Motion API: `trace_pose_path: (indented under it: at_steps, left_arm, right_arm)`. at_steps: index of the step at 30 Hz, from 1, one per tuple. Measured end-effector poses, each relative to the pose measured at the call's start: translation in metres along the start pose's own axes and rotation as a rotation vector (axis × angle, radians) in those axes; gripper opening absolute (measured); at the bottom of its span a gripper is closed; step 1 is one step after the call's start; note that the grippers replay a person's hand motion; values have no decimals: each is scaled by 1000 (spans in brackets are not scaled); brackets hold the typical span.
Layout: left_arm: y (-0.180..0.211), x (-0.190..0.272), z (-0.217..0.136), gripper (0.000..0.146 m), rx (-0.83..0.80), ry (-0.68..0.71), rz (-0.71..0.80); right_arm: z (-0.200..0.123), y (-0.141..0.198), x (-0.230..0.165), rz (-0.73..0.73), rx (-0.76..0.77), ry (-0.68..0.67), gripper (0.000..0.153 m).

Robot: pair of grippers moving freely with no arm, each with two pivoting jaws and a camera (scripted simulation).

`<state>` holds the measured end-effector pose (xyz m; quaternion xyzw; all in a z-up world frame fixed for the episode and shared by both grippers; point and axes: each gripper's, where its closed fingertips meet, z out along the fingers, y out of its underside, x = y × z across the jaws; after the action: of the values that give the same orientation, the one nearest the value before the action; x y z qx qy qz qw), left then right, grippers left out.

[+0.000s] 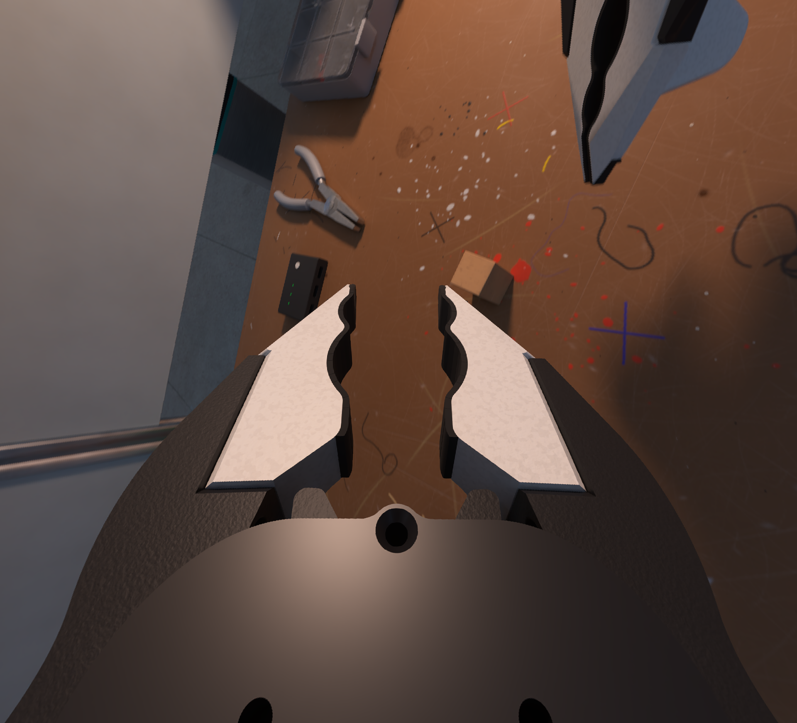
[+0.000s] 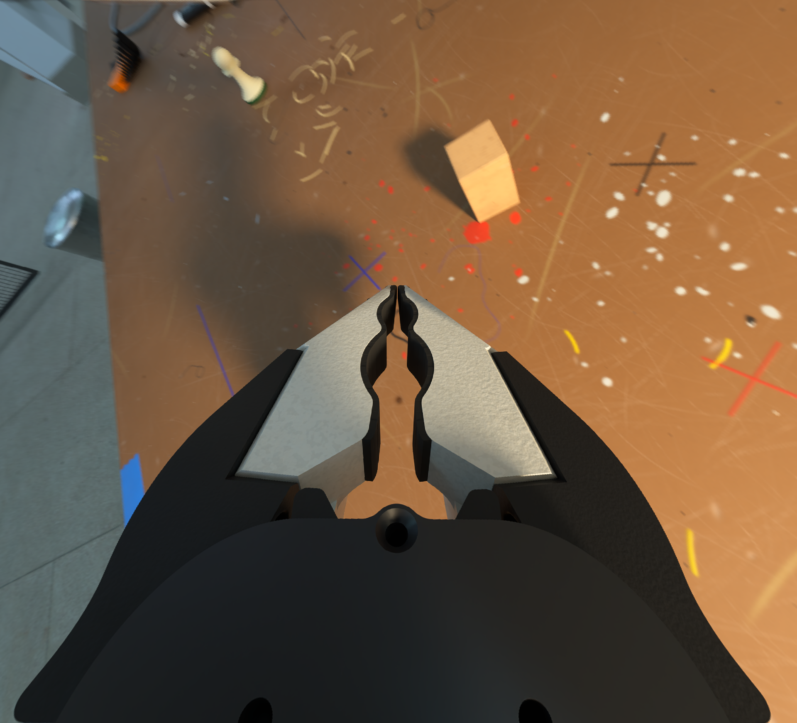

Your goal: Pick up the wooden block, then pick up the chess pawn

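The left claw (image 1: 396, 288) is held apart over the brown, paint-flecked surface (image 1: 431, 55), with nothing gripped between its fingers. The wooden block (image 1: 481, 281) is seen just beyond its right fingertip, resting on the surface. Pliers (image 1: 321, 197) and a small black box (image 1: 302, 292) are found ahead to its left. The right claw (image 2: 396, 287) is closed — tips nearly touching, empty. The block (image 2: 483, 171) lies ahead to its right; the chess pawn (image 2: 239, 74), tipped over, lies farther ahead to its left.

Tan wooden block (image 2: 482, 169), cream chess pawn (image 2: 238, 73) — brown table (image 2: 647, 33) speckled red and white.
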<state>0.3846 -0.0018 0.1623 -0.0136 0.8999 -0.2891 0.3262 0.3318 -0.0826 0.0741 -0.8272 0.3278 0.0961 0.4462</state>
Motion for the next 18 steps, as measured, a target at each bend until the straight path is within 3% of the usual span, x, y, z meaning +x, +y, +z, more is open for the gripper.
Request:
trace_pose_path:
  at_steps: [4, 7, 15, 18]
  left_arm:
    - [24, -1, -19, 38, -55, -34, -8]
    - [40, 8, -27, 38, -81, -27, -45]
    - [66, 52, -17, 37, -141, 21, -69]
    - [68, 66, -12, 38, -133, 59, -112]
  right_arm:
    - [-5, 10, 24, -25, -62, 153, 4]
    - [-13, 15, 41, -66, -113, 297, 15]
    - [-40, 19, 55, -101, -165, 489, 48]
    - [-57, 14, 58, -150, -178, 587, 52]
